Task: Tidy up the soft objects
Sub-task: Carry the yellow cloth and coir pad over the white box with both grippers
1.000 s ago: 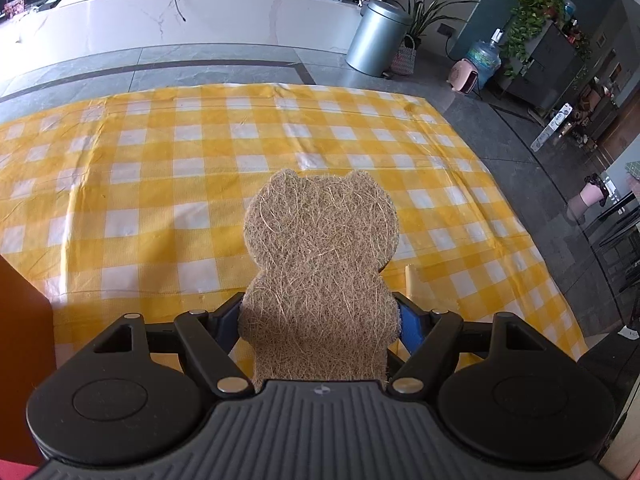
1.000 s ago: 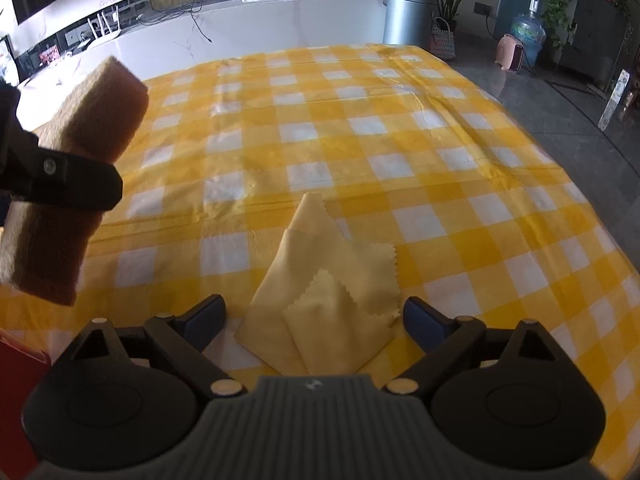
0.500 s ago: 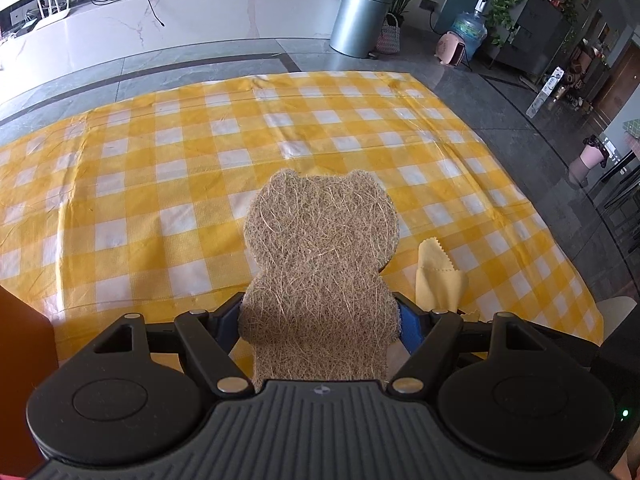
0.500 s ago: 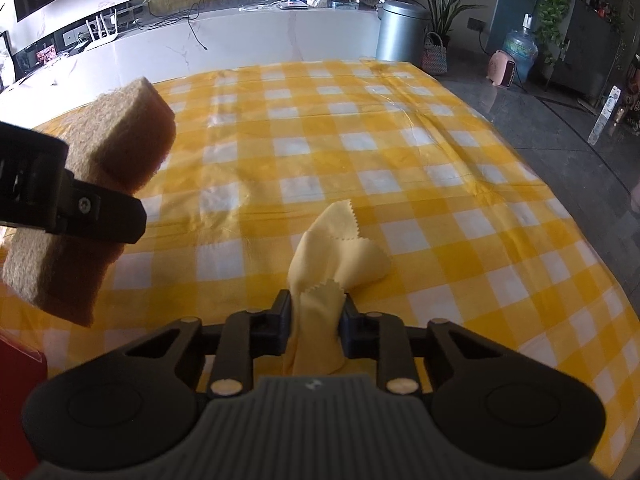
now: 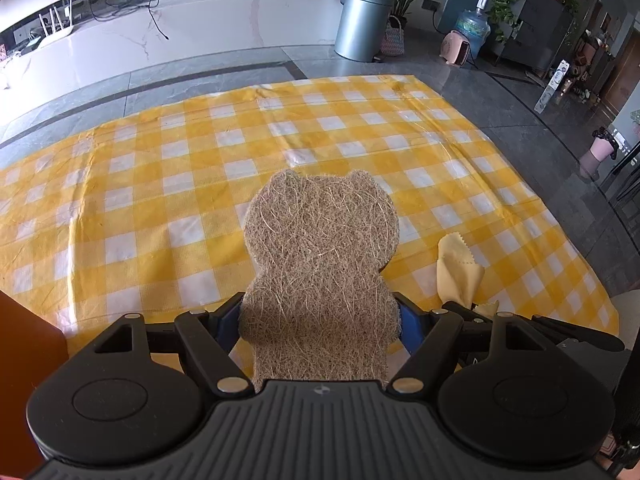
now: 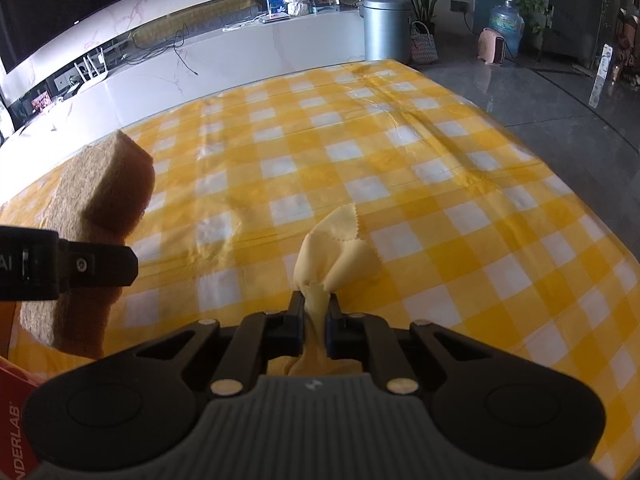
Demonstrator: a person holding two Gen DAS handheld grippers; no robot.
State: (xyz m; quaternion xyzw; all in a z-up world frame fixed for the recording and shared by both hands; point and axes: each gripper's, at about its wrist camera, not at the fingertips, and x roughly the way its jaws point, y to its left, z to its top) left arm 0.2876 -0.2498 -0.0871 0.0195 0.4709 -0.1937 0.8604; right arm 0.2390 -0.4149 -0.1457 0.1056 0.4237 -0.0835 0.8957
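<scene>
1. The yellow-and-white checked tablecloth (image 6: 400,152) fills the middle of both views, running from the lower edge up to the grey floor in the upper part of each frame.
2. The brown bear-shaped coir-fibre scrubbing pad (image 5: 320,264) stands centre frame in the left wrist view. Its long axis runs straight up the picture, head at the top. The left gripper (image 5: 320,320) clamps its lower body with the jaws spread wide across the pad's breadth. In the right wrist view the pad appears at centre left.
3. The pale yellow cloth with pinked edges (image 6: 340,252) sits just below centre of the right wrist view. The right gripper (image 6: 316,320) is pinched tight on its bunched middle, and the loose corners fan upward in the frame beyond the tips.
4. Judging from this, both soft things are in hand. The cloth hangs to the right of the pad, near but apart, so either could be set down first.
</scene>
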